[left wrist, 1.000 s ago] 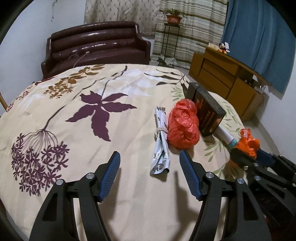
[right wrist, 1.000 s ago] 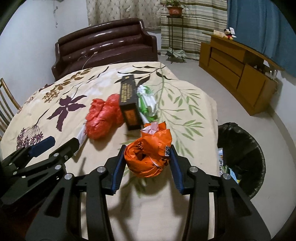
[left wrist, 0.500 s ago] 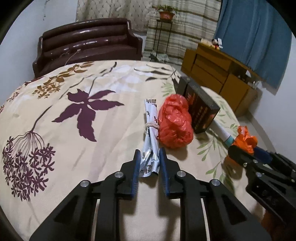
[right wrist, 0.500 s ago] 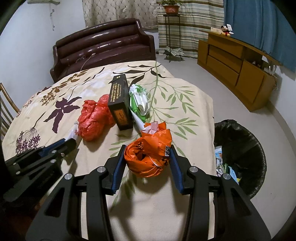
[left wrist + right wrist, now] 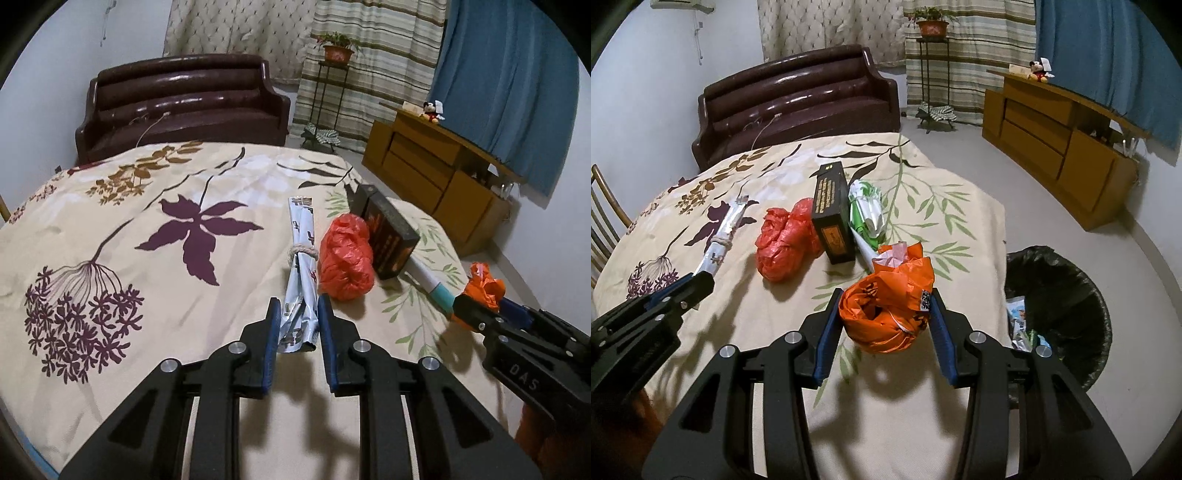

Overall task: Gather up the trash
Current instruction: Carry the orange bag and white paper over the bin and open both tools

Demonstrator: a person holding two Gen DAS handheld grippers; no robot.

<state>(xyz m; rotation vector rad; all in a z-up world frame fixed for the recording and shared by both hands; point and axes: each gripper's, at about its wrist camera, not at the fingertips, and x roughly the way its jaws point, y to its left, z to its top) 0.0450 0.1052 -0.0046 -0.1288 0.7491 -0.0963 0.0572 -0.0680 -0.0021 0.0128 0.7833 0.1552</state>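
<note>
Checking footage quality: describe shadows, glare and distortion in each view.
Left wrist view: the tongs cast soft shadows on the tablecloth, glare streaks the sofa, and fisheye corners go black. Right wrist view: the orange bag shadows the cloth, and the bin stays dark.

Your silver paper roll [image 5: 301, 280], tied with string, is squeezed at its near end. Your crumpled orange bag [image 5: 888, 314] is squeezed too. The red bag [image 5: 783, 247] lies on the cloth.
</note>
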